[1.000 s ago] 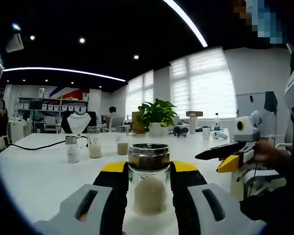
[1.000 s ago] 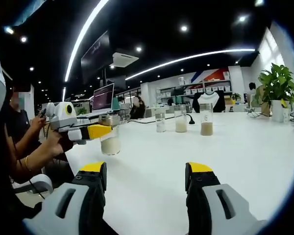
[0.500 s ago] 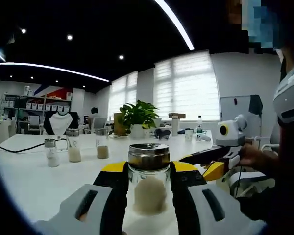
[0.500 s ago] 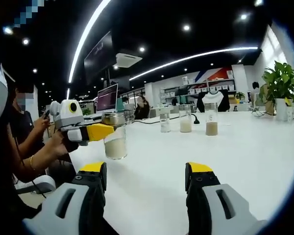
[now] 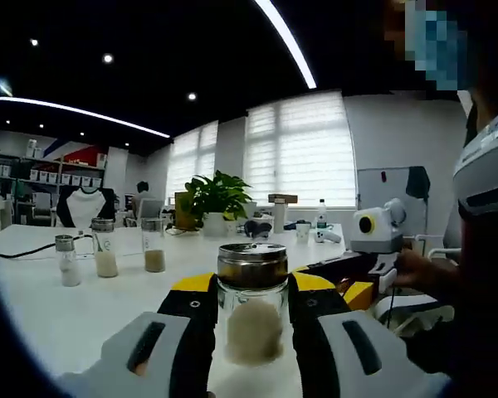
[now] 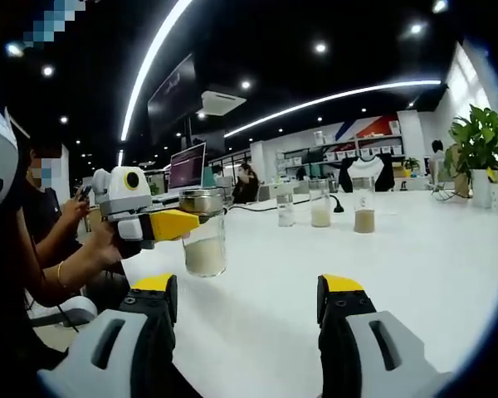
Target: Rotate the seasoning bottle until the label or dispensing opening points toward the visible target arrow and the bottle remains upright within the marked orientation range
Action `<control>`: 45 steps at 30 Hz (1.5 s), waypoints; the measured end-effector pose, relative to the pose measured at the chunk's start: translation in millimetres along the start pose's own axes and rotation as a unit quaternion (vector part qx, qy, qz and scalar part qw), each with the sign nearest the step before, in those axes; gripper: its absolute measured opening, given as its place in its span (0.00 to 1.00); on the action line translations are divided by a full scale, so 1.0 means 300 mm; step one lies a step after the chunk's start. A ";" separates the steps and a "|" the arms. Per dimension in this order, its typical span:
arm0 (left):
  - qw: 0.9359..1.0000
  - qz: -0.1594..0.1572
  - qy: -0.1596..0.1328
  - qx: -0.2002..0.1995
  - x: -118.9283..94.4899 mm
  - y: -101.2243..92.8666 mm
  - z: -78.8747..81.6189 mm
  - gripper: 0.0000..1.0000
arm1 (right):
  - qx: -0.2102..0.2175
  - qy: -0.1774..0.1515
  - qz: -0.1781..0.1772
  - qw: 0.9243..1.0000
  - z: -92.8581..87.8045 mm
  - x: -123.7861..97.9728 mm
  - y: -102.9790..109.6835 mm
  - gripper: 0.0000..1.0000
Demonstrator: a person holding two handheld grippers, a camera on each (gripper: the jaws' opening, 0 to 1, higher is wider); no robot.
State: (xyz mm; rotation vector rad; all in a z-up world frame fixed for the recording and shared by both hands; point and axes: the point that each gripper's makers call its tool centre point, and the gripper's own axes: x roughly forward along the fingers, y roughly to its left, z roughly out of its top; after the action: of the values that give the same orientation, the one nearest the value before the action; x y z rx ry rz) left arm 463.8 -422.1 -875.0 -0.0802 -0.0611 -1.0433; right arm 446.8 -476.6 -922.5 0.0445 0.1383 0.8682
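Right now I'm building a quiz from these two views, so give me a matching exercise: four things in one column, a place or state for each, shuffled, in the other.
Things:
1. seasoning bottle
2. right gripper
3. potted plant
4. three small jars

Places or states:
A. jaws apart, nothing between them
B. standing in a row far back on the white table
C. clamped upright in the left gripper
D. leafy, in a white pot near the windows

Pairs: 1-C, 2-A, 3-D, 4-B

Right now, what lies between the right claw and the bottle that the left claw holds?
Bare white table in the right gripper view; nothing stands between right claw and bottle.
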 end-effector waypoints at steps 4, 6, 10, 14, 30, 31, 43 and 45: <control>1.000 -0.007 -0.004 0.002 0.012 -0.006 0.011 0.35 | -0.007 0.010 0.007 1.000 -0.009 0.012 0.013 0.74; 1.000 -0.014 -0.007 0.005 0.018 -0.015 0.018 0.35 | -0.012 0.016 0.010 1.000 -0.016 0.016 0.019 0.76; 0.999 -0.031 -0.011 -0.002 0.028 -0.036 0.027 0.35 | -0.013 0.020 0.015 1.000 -0.022 0.020 0.028 0.79; 0.999 -0.049 -0.015 -0.006 0.035 -0.060 0.031 0.35 | -0.012 0.016 0.017 1.000 -0.018 0.022 0.033 0.79; 0.994 -0.102 -0.009 -0.027 0.061 -0.121 0.002 0.35 | -0.018 0.006 0.038 0.999 -0.004 0.031 0.074 0.73; 0.994 -0.102 -0.009 -0.027 0.062 -0.123 0.001 0.35 | -0.018 0.004 0.040 0.999 -0.002 0.032 0.078 0.71; 0.992 -0.120 -0.004 -0.035 0.076 -0.153 -0.015 0.35 | -0.023 -0.014 0.050 0.998 0.017 0.034 0.103 0.57; 0.992 -0.122 -0.002 -0.034 0.079 -0.157 -0.019 0.35 | -0.024 -0.016 0.054 0.998 0.020 0.034 0.108 0.54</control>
State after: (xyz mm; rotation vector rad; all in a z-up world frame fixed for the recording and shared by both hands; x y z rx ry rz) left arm 435.2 -466.6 -876.7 -0.1394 -0.0403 -1.2896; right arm 429.5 -447.9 -914.5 0.0206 0.0856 0.9781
